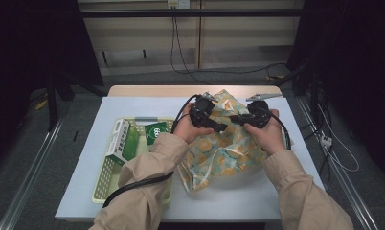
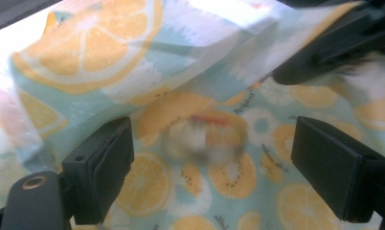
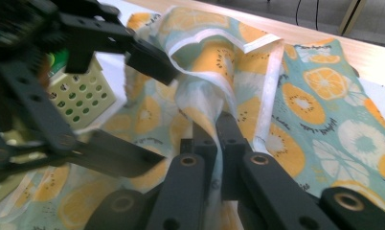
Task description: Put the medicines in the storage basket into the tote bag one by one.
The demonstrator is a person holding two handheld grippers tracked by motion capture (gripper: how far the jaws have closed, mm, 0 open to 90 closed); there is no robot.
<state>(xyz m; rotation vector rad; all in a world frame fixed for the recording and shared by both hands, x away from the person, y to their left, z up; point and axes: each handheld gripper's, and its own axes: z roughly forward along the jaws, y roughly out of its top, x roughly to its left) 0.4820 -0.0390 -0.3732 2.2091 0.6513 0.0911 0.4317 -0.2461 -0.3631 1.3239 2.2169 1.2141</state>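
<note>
A fabric bag (image 1: pixel 219 153) printed with orange and kiwi slices lies crumpled in the middle of the table. My right gripper (image 3: pixel 218 129) is shut on a raised fold of this bag (image 3: pixel 320 96), with the cloth pinched between its jaws. In the high view the right gripper (image 1: pixel 232 118) points left over the bag's far part. My left gripper (image 1: pixel 220 125) faces it from the left. Its jaws stand wide apart in the left gripper view (image 2: pixel 212 163), with the bag (image 2: pixel 200 139) lying behind them and not pressed. The left gripper (image 3: pixel 164 120) hangs beside the lifted fold.
A pale yellow-green perforated basket (image 1: pixel 109 177) sits left of the bag under the left sleeve. It holds a green and white box (image 1: pixel 126 141) and a green packet (image 1: pixel 154 132). The white table mat (image 1: pixel 257 201) lies bare at the front right.
</note>
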